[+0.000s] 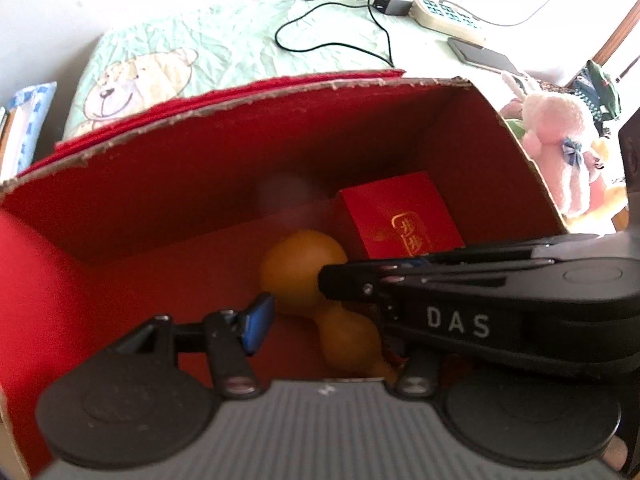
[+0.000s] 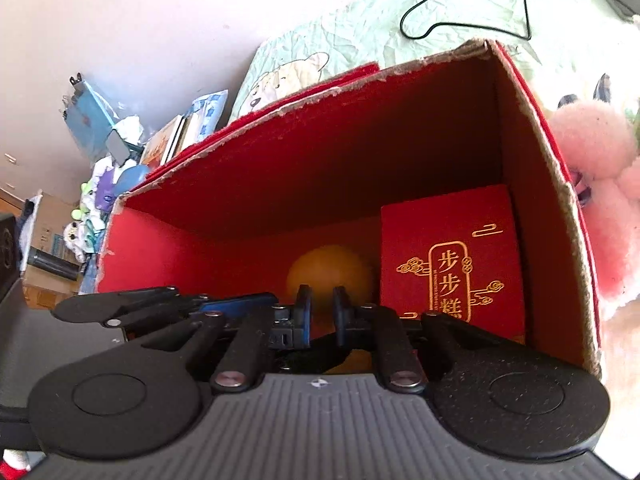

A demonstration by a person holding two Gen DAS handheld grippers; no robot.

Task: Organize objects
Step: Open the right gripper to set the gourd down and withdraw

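Inside the torn-edged red cardboard box (image 1: 200, 184), the left gripper (image 1: 320, 320) stands half open around the orange gourd-shaped toy (image 1: 308, 268) without pressing it, the right gripper (image 2: 320, 312) is shut over the gourd's neck, and a small red gold-lettered carton (image 2: 452, 264) stands rightmost.

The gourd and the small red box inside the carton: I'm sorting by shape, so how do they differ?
The gourd is orange, rounded and two-lobed; the small red box is red, flat-faced and square-edged. The gourd is plain; the box bears gold lettering. Both sit inside the red carton, side by side.
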